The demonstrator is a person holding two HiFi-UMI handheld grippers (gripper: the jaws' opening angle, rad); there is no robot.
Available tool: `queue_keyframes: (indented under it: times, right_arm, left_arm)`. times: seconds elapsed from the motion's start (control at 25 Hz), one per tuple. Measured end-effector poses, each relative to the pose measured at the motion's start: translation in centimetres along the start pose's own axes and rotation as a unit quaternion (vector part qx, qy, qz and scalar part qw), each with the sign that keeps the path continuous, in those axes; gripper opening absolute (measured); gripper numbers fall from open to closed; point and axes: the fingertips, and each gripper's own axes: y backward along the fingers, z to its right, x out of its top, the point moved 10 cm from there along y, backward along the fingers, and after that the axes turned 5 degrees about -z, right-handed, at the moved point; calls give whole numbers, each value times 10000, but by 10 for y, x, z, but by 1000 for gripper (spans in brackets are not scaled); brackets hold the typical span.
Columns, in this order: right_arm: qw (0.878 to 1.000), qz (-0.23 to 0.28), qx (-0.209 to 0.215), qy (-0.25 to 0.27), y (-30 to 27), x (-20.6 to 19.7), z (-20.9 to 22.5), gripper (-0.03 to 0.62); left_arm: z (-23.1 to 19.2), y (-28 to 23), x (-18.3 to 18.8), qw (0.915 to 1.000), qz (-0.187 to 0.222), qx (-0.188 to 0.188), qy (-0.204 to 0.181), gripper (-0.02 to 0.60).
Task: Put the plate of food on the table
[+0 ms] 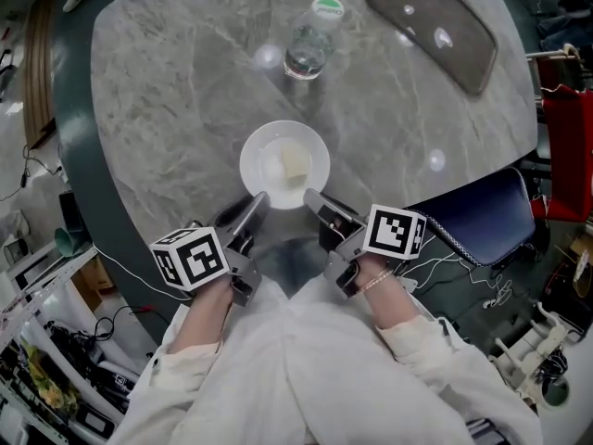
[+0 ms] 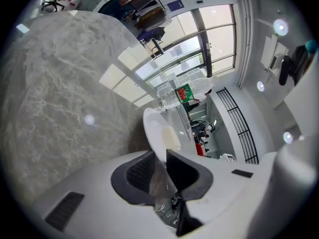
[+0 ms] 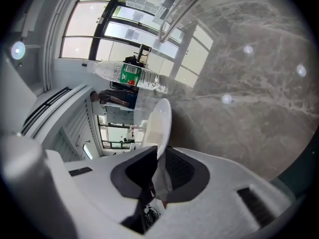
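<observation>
A small white plate (image 1: 269,156) with a pale block of food (image 1: 296,165) on it is held over the near part of the round grey marble table (image 1: 167,100). My left gripper (image 1: 258,200) is shut on the plate's near-left rim, and my right gripper (image 1: 310,196) is shut on its near-right rim. In the left gripper view the plate (image 2: 153,128) stands edge-on between the dark pads (image 2: 141,171), with the food (image 2: 172,138) on its right face. The right gripper view shows the plate (image 3: 163,119) clamped the same way. Whether the plate touches the table I cannot tell.
A clear water bottle (image 1: 313,40) with a green cap stands on the table beyond the plate. A dark oblong tray (image 1: 434,26) lies at the far right. A blue chair (image 1: 486,213) sits by the table's right edge. Shelves and cables crowd the floor at left.
</observation>
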Motion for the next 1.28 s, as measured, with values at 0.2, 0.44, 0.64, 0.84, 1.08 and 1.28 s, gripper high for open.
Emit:
queue_keyframes:
  times: [0.2, 0.44, 0.64, 0.84, 1.08, 1.28]
  right_arm:
    - [9999, -38, 11, -100, -9, 3, 1, 17]
    - [9994, -43, -96, -315, -13, 9, 4, 17]
    - [9996, -109, -92, -234, -21, 24, 6, 17]
    - [9994, -240, -216, -108, -28, 37, 4, 17]
    - [9989, -184, -123, -413, -30, 38, 6, 17]
    - [9957, -186, -115, -902, -28, 34, 9, 42]
  left_arm:
    - [-8, 0, 4, 10000, -11, 36, 83, 64]
    - [-12, -5, 10, 9999, 19, 99, 134, 64]
    - [-16, -14, 19, 9996, 79, 116, 239, 64]
    - [-18, -22, 23, 9985, -14, 32, 543, 64]
    - [-20, -25, 24, 9953, -36, -51, 971, 64]
    - [-20, -23, 24, 9886, 100, -118, 1498, 64]
